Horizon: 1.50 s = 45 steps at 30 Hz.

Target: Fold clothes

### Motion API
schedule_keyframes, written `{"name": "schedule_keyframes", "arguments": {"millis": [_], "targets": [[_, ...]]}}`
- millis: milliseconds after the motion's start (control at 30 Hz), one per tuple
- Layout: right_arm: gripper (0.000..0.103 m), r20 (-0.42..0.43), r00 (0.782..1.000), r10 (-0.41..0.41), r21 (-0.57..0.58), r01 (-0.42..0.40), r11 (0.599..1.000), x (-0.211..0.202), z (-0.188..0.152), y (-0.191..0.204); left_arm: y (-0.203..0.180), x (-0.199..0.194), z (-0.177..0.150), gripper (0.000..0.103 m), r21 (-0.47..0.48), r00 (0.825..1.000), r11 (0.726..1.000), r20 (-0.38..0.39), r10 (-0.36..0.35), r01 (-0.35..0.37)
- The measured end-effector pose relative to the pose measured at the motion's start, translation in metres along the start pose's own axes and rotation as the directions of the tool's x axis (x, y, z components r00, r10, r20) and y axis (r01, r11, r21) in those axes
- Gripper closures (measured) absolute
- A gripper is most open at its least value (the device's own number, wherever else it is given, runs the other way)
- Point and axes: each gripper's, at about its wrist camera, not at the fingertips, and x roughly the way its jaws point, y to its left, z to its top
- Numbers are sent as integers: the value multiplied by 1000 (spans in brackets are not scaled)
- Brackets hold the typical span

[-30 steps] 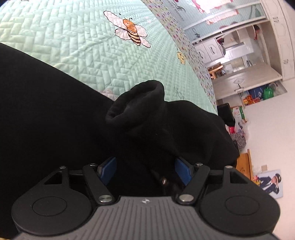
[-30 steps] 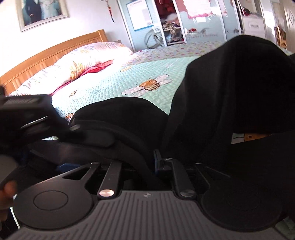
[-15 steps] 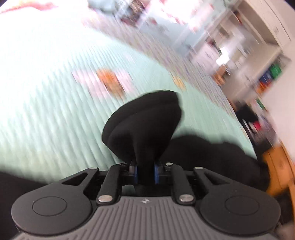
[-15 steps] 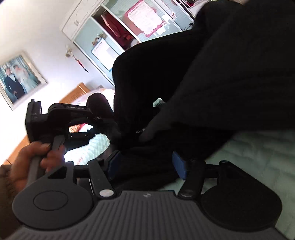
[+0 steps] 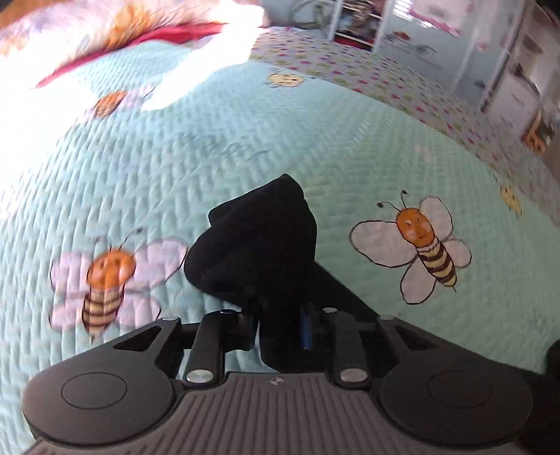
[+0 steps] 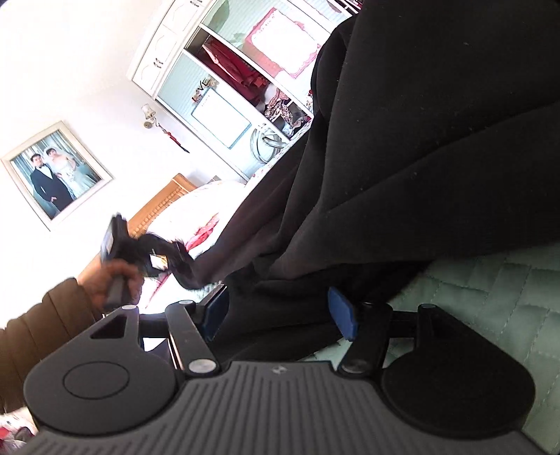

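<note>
— Black knit fabric fills the middle of the left wrist view: a bunched sleeve end of the black garment (image 5: 259, 252) stands up between the blue pads of the left gripper (image 5: 278, 327), low in the centre of the frame.

— Is that gripper clamped on it?

— Its jaws are opening at this moment; the cloth sits between the pads, the right pad against it, with a thin gap showing at the left one. Around it lies the pale mint quilted bedspread (image 5: 175, 168), with one printed bee (image 5: 420, 245) at mid right and a blurred one at lower left. A flowered pillow with a red edge (image 5: 133, 31) is at the upper left, and white cupboards are smeared along the upper right.

— And the right wrist view?

— It shows what the first cannot: the bulk of the black garment (image 6: 437, 147), hanging in big folds over the upper right and centre. The right gripper (image 6: 280, 315) at the lower centre has its blue pads well apart, with loose cloth lying between them; neither pad presses on it. A strip of the mint quilt (image 6: 490, 287) shows at the lower right.

— Anything of the person?

— Yes, only here: at mid left a hand (image 6: 112, 280) in a brown ribbed sleeve (image 6: 42, 329) holds the left gripper (image 6: 175, 259), blurred, with a stretched sleeve of the garment running from it to the main mass. Behind are a framed portrait photograph (image 6: 56, 175) on the white wall, a wooden headboard (image 6: 157, 206) and a white wardrobe with glass doors (image 6: 217, 77) at the upper centre.
</note>
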Motion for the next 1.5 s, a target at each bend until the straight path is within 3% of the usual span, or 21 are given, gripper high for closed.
{"name": "schedule_keyframes", "arguments": {"millis": [100,200,267,333,367,400,467,533,633,667,767,867,967,1033,1100,1167,1233,1300,1367,1433,1500], "targets": [[39,1,1000,14,14,-14,1000,-6,1,-5,33,-21,-20,55,-211,997,975,28,-69,74],[39,3,1000,23,22,-24,999,-4,2,-6,42,-46,-41,55,-355,996,930,8,-92,89],[39,4,1000,28,26,-28,999,-4,3,-7,33,-67,-56,55,-302,997,950,-2,-80,75],[39,5,1000,29,25,-29,999,1,4,-7,-6,-92,-76,55,-38,988,988,37,-148,149],[39,6,1000,28,24,-28,999,0,5,-7,-27,-104,-87,55,103,981,977,46,-191,186],[39,7,1000,30,25,-30,999,-1,4,-8,-58,-116,-104,54,286,961,923,19,-276,259],[38,8,999,33,26,-33,999,-3,3,-9,-114,-136,-138,54,577,915,735,-58,-399,357],[38,11,999,38,29,-39,999,-6,1,-10,-160,-152,-167,53,761,881,534,-101,-462,368],[38,14,998,55,42,-56,998,-4,1,-12,-221,-150,-184,48,889,872,368,-65,-486,272],[38,15,998,60,46,-60,997,-2,4,-13,-237,-140,-180,45,905,875,341,-67,-479,256],[37,6,998,67,52,-67,996,-4,3,-11,-273,-89,-166,45,904,910,354,-80,-407,238],[31,-61,996,71,57,-67,996,-3,14,-2,-277,-37,-162,44,878,924,378,-157,-350,292],[30,-94,988,126,62,-120,991,-14,40,14,-260,-18,-162,45,827,906,437,-187,-379,353],[29,-57,984,169,-7,-169,986,-29,73,29,-243,-27,-172,47,828,897,432,-174,-407,356],[20,-34,997,72,-184,-77,980,-29,122,48,-232,-35,-182,47,825,891,442,-151,-428,352],[18,-33,996,-83,-370,65,927,-9,171,63,-225,-40,-190,47,814,886,464,-126,-447,350],[18,-33,966,-258,-548,198,813,25,214,77,-219,-40,-191,47,788,879,493,-121,-461,368],[18,-77,944,-322,-641,200,741,73,249,73,-215,-39,-191,47,768,873,513,-119,-474,383],[18,-203,902,-380,-672,154,724,127,273,60,-212,-39,-191,47,762,870,520,-114,-480,386],[18,-321,835,-447,-688,118,716,179,264,44,-210,-40,-193,47,758,870,528,-104,-482,383],[18,-397,746,-534,-701,129,701,234,254,33,-208,-43,-195,47,756,872,536,-92,-480,375]]}}
